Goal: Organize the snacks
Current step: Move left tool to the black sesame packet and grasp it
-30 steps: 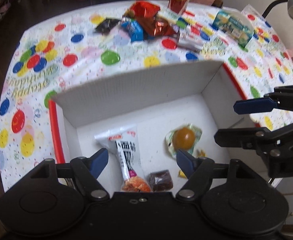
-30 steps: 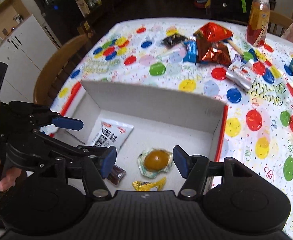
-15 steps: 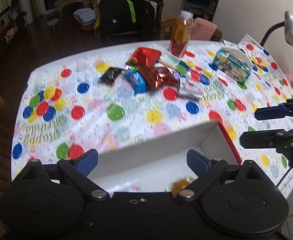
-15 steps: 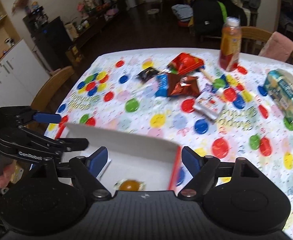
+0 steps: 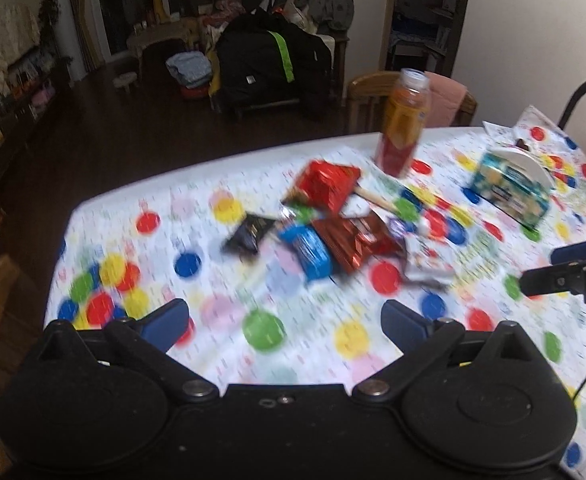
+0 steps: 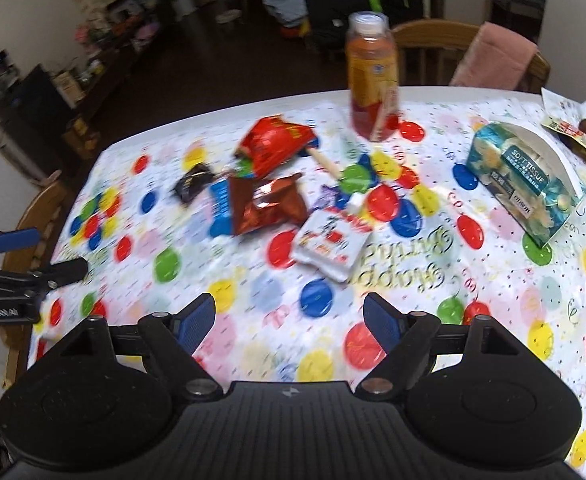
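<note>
A heap of snack packets lies mid-table on the dotted cloth: a red bag (image 5: 329, 184) (image 6: 273, 142), a brown foil bag (image 5: 353, 240) (image 6: 267, 204), a blue packet (image 5: 307, 252) (image 6: 219, 208), a small black packet (image 5: 249, 236) (image 6: 193, 186) and a white-and-red packet (image 6: 331, 246) (image 5: 425, 260). My left gripper (image 5: 285, 320) hovers open and empty, short of the heap. My right gripper (image 6: 289, 322) is open and empty too, just short of the white-and-red packet. Each gripper shows at the edge of the other's view. The white box is out of sight.
An orange drink bottle (image 6: 373, 76) (image 5: 403, 128) stands behind the heap. A tissue box (image 6: 525, 184) (image 5: 513, 188) lies to the right, with wrappers (image 6: 573, 128) beyond it. Wooden chairs (image 6: 433, 48) stand around the table (image 6: 453, 320). A lamp arm (image 5: 585, 92) rises far right.
Both grippers have lifted away from the white box and swung forward toward the snack heap. The box and the snacks in it have dropped out of both views.
</note>
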`<state>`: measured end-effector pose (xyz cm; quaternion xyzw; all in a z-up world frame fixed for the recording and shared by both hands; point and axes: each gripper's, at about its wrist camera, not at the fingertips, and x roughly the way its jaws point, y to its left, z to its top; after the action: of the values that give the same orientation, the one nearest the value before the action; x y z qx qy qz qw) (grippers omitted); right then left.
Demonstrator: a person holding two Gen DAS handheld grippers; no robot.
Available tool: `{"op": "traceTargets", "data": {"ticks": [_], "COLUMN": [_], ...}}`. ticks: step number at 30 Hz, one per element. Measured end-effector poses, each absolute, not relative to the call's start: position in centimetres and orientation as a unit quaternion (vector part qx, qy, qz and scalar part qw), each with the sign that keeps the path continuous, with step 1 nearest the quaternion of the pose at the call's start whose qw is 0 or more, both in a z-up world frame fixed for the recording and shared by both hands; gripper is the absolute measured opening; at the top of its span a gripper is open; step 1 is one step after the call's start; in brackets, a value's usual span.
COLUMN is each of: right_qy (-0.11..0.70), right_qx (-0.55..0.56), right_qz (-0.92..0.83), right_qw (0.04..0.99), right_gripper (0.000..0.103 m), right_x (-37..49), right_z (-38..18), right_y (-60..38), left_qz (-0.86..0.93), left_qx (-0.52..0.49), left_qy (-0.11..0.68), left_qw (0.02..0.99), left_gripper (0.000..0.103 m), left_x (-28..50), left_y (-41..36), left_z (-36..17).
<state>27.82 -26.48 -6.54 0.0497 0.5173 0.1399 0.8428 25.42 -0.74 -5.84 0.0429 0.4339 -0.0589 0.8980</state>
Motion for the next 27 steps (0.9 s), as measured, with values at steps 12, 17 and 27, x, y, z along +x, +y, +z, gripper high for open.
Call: {"op": "traceTargets", "data": {"ticks": [12,17,27], "right_qy": [0.563,0.579,0.609], "right_qx": [0.065,0.079,0.088], "right_qz": [0.092,0.082,0.062], "right_qw": [0.819,0.807,0.786], "right_gripper": [0.081,0.081,0.081], "right_x": [35.9,38.3,40.8], "right_z": [-11.3,-13.7,-17.8], "right_y": [-27.0,-26.4,-25.3], "left_qz": [-0.047,-0.039,-0.034], "left_qx": [0.081,0.077,0.060], "left_qy": [0.448,0.467,0.503], "left_qw": [0.889,0.880,0.862], "left_gripper": [0.102,0.102,0.100], "left_x": [35.2,38.3,43.2], "left_y": [-0.2,0.2,1.7], "left_z": [-10.3,-12.8,-17.2]}}
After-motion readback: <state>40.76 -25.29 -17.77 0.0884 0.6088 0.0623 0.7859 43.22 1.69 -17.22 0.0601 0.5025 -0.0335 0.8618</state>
